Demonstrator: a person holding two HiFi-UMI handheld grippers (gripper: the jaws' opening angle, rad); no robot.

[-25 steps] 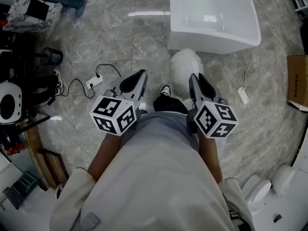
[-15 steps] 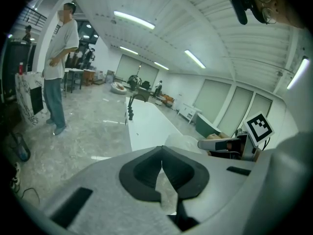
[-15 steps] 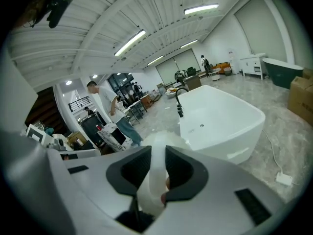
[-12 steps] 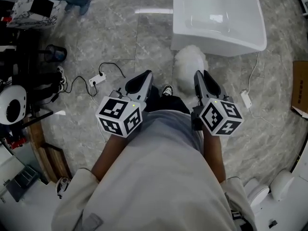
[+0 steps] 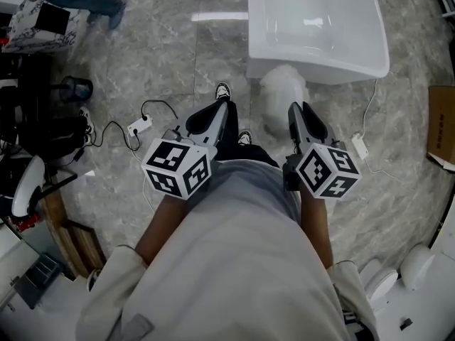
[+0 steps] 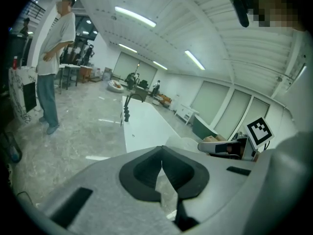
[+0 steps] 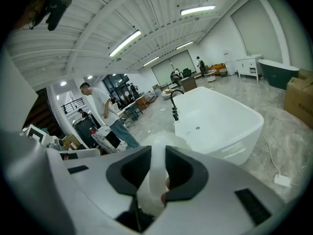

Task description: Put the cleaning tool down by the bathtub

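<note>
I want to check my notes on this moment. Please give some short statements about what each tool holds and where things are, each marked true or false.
1. The right tool grips the white handle of the duster. True.
2. The left tool holds a cable. False: its jaws are together, with nothing between them.
3. The duster's fluffy head lies inside the bathtub. False: it is outside, in front of the tub's near wall.
4. A power strip lies on the floor at the person's left. True.

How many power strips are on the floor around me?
2. One power strip with a black cord lies left of the left gripper; the other, on a white cord, lies right of the right gripper. The person's body may hide more.
</note>
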